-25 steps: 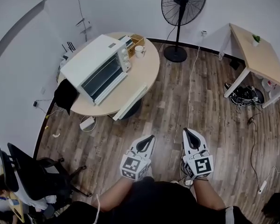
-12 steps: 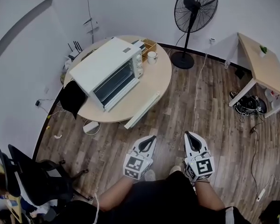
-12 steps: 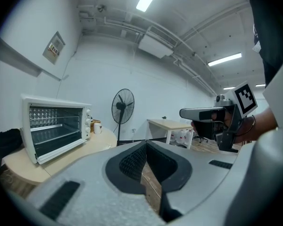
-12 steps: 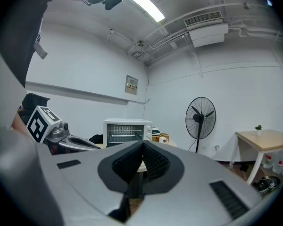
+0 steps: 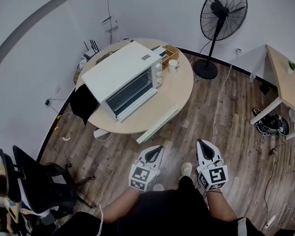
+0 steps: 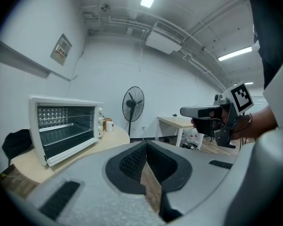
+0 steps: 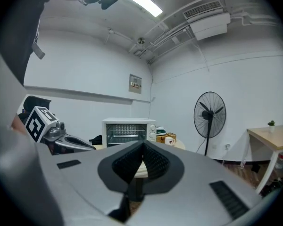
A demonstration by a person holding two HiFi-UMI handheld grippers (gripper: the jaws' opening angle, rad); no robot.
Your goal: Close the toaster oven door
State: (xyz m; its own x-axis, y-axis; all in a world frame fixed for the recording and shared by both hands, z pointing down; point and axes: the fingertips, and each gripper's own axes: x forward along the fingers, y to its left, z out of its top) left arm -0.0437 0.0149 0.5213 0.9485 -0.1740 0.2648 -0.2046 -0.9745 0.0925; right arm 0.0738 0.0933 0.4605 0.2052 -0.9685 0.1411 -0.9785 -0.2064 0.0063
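Nearer than a second ago: white boxy toaster oven (image 5: 125,77) on round wooden table (image 5: 179,90) | its glass door (image 5: 140,103) hangs open, well apart from you | left gripper (image 5: 157,149), right gripper (image 5: 202,144) pressed together, empty | risk: your closed tips slip off door, shoving oven.

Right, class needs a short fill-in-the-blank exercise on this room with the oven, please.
The oven stands on a ___ table.
Its door is ___.
A white ___ stands by the oven's knobs.
The left hand-held gripper and the right hand-held gripper are both ___.
Missing words: round; open; mug; shut.
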